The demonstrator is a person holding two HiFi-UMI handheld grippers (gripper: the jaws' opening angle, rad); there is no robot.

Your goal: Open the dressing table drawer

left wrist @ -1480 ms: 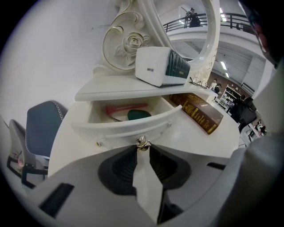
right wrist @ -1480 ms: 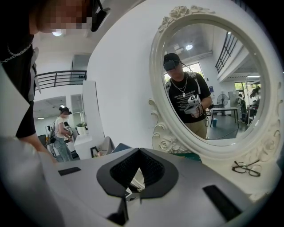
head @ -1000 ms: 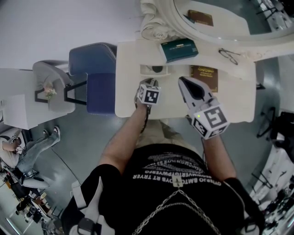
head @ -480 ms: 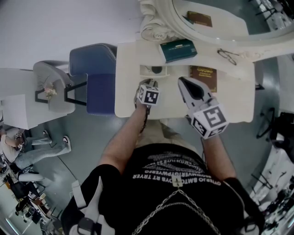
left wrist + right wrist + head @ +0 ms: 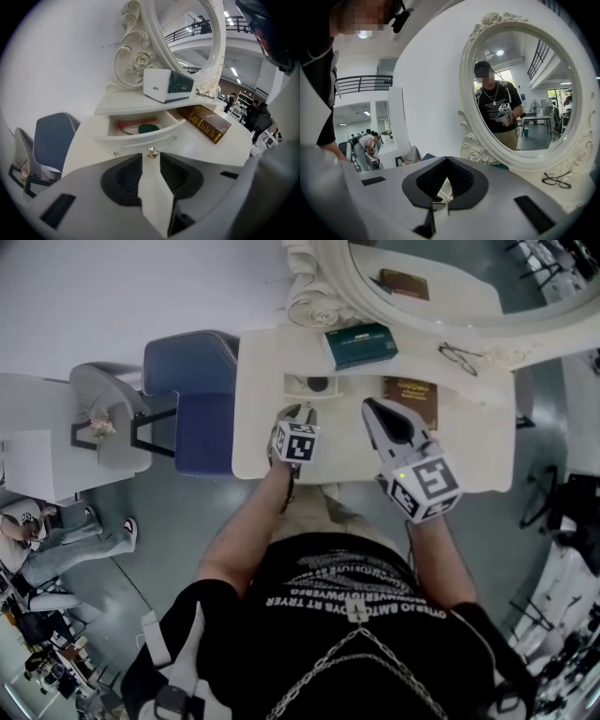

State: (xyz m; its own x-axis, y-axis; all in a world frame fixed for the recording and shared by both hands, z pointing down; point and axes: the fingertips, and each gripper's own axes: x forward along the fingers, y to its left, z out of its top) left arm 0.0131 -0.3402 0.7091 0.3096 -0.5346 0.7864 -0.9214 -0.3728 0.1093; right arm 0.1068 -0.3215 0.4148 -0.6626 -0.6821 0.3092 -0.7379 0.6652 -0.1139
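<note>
Brass-coloured knob of the part-open drawer is sitting straight ahead at the tips of my left tool, whose jaws are opening around it, while my right tool is hovering closed above the worktop.

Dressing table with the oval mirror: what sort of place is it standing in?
Probably a big open hall or studio, not a bedroom: a railed balcony, a grey floor and other people nearby.
</note>
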